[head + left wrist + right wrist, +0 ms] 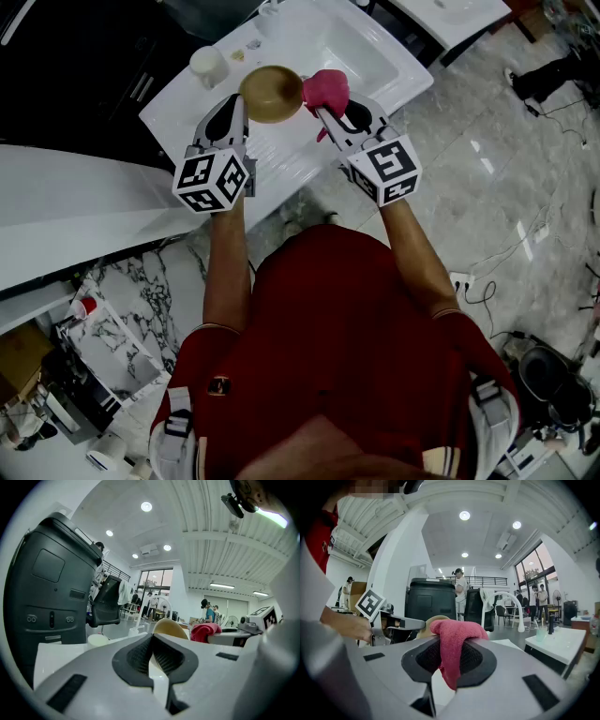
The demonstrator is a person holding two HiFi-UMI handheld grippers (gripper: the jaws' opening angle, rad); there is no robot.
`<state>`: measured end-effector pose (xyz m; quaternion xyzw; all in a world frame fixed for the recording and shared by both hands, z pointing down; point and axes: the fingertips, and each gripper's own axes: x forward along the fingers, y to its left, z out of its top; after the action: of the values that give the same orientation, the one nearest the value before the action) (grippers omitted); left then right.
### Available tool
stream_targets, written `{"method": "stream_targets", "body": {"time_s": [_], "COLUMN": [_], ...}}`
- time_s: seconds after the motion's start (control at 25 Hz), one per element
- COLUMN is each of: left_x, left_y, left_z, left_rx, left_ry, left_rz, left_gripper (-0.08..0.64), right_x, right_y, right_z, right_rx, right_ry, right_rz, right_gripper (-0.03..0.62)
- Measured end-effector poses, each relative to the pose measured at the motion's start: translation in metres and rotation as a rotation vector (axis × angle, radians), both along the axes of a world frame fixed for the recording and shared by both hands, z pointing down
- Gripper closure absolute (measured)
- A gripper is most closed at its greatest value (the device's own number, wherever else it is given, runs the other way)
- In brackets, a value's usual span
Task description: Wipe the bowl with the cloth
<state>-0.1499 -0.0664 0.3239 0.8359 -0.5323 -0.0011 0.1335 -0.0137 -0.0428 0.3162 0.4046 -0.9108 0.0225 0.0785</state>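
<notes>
A tan bowl (271, 93) is held up above the white counter by my left gripper (238, 114), whose jaws are shut on its rim; in the left gripper view the bowl (169, 629) rises just past the pads. My right gripper (323, 111) is shut on a pink cloth (325, 88), bunched right beside the bowl's right side. In the right gripper view the cloth (454, 641) hangs from between the pads, with the bowl (432, 620) just behind it.
A white counter with a sink basin (352, 47) lies below the grippers. A white cup (206, 65) stands at its left. Marble floor with cables (525, 244) is to the right. A white faucet (513, 603) and black chairs show behind.
</notes>
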Motion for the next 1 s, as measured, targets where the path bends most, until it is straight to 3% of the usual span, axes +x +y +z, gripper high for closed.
{"method": "stream_targets", "body": {"time_s": [0.32,0.72,1.0], "left_x": [-0.005,-0.041,-0.067], "left_y": [-0.004,-0.010,-0.020], "left_z": [0.003,0.007,0.012], "left_rx": [0.001,-0.003,-0.003], "left_ry": [0.012,0.148,0.144], "left_rz": [0.014,0.102,0.074], "left_gripper": [0.549,0.549,0.549], "right_x": [-0.001,-0.012,-0.038], "right_y": [-0.002,0.008,0.016], "right_z": [0.000,0.001,0.003], "right_rx": [-0.008,0.004,0.033], "right_ry": [-0.029,-0.026,0.060], "right_rz": [0.001,-0.041,-0.038], "right_gripper": [0.523,0.523,0.523]}}
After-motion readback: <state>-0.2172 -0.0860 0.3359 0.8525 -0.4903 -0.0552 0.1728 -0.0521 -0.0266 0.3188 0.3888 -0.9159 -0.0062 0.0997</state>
